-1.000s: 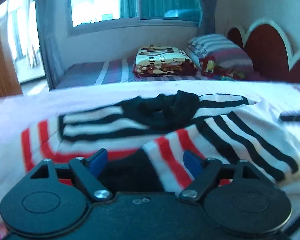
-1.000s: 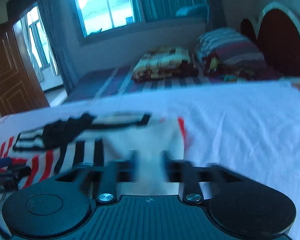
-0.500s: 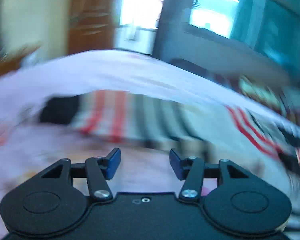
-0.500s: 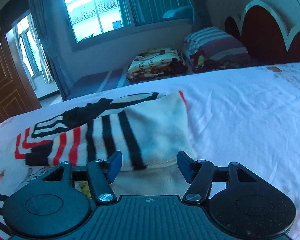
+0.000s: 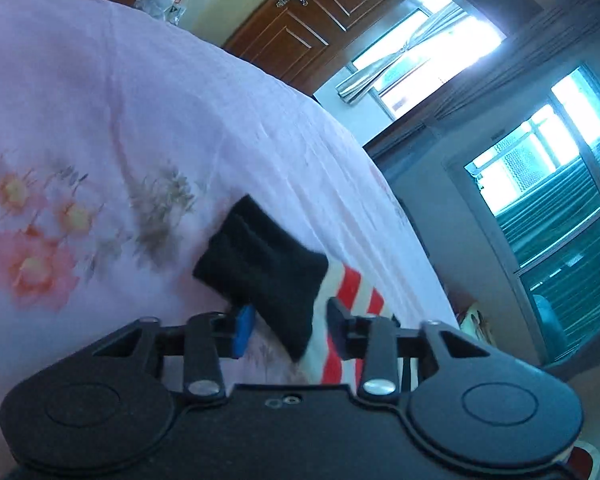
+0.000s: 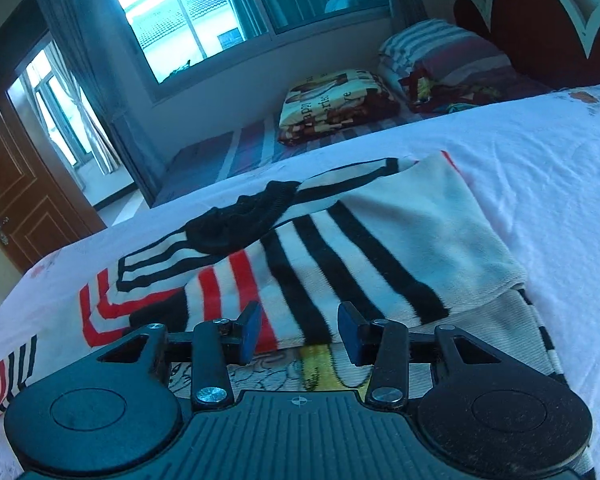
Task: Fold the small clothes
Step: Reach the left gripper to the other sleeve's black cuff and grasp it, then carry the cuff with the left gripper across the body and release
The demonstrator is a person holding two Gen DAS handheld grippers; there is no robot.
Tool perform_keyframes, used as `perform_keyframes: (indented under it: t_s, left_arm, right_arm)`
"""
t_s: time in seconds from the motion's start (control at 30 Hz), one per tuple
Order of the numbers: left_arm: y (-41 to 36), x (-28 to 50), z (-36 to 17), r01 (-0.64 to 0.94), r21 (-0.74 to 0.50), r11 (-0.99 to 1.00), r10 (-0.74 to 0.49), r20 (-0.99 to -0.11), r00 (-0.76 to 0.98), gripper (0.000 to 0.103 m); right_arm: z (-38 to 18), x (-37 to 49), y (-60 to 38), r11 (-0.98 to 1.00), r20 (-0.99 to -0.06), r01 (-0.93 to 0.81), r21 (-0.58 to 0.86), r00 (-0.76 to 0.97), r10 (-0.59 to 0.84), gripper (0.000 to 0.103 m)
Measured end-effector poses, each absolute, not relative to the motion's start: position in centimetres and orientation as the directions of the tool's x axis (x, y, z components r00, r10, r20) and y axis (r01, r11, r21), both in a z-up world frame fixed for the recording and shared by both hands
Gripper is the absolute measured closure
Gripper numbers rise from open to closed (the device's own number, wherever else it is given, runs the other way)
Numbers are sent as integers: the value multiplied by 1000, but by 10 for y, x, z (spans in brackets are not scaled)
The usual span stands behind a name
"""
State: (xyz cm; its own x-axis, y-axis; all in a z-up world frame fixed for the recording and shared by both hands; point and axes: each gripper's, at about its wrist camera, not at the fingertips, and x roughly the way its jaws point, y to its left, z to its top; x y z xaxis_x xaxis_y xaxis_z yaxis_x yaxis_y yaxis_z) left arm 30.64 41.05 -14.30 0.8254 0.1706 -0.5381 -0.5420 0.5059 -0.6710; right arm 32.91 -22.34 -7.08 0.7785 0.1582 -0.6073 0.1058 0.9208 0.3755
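Left wrist view is rolled sideways. The left gripper (image 5: 290,330) sits at lower centre with its blue-padded fingers (image 5: 244,332) spread wide. Between them, without touching either pad, lies the black ribbed cuff (image 5: 262,268) of a sleeve, and the red and white stripes of the sleeve run off beside the right-hand finger. The cuff rests on the pale pink bedsheet with a faded flower print (image 5: 100,128), which fills the left and centre of the frame. A brown panelled wooden door (image 5: 300,20) stands at the top centre, and bright windows with gathered curtains (image 5: 540,160) run down the right side.

In the right wrist view, the right gripper (image 6: 298,334) is also parted, holding nothing, at lower centre. Just beyond its tips, the small knitted sweater with black, white and red stripes (image 6: 320,248) lies across the middle of the frame on the sheet, one cream sleeve folded over the body toward the right. Its black collar shows at centre left. Under the near hem, a printed panel in yellow and outline drawing peeks out between the fingers. In the upper right are a folded patterned blanket (image 6: 336,104), striped pillows (image 6: 440,52) and a red headboard with white scalloped edging (image 6: 540,16).
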Motion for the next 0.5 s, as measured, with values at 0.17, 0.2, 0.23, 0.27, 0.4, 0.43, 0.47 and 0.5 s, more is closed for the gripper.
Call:
perform_keyframes:
  t_s: [0.17,0.2,0.23,0.27,0.4,0.43,0.47,0.5]
  left_arm:
    - [411,326,-137,-488,-641,592,131,-521,843,98]
    - [400,328,-131,-455,-636,623,135,-486,864,98]
    - [394,332,-127,-455,-601,657,151,-486,861,98]
    - [391,336,-130,-482,-563,672,152,-532,833,98]
    - [370,344,-119,-447,-540,713,141,-515,846,98]
    - [360,347,-112,-425,-530,733,132,-503,854,98]
    - [348,351,-106,-401,-523,752,115,-495,861,98]
    - [335,356,-100,-373,-514,772,99,-483,870,98]
  right_arm:
    - [-70,335,-219,919,-618,116,376,771,155,60]
    - [-71,337,-218,918,-623,121,378,767,155,60]
    - [-72,339,-218,916,-629,123,381,761,160,60]
    - [-73,341,-219,916,-634,126,382,756,161,60]
    - [-79,342,-220,918,-637,127,377,755,157,60]
    - [-81,341,-221,919,-635,128,373,757,152,60]
    - [-82,341,-222,920,-634,130,369,760,147,60]
    - [-83,340,-225,920,-632,131,369,761,145,60]
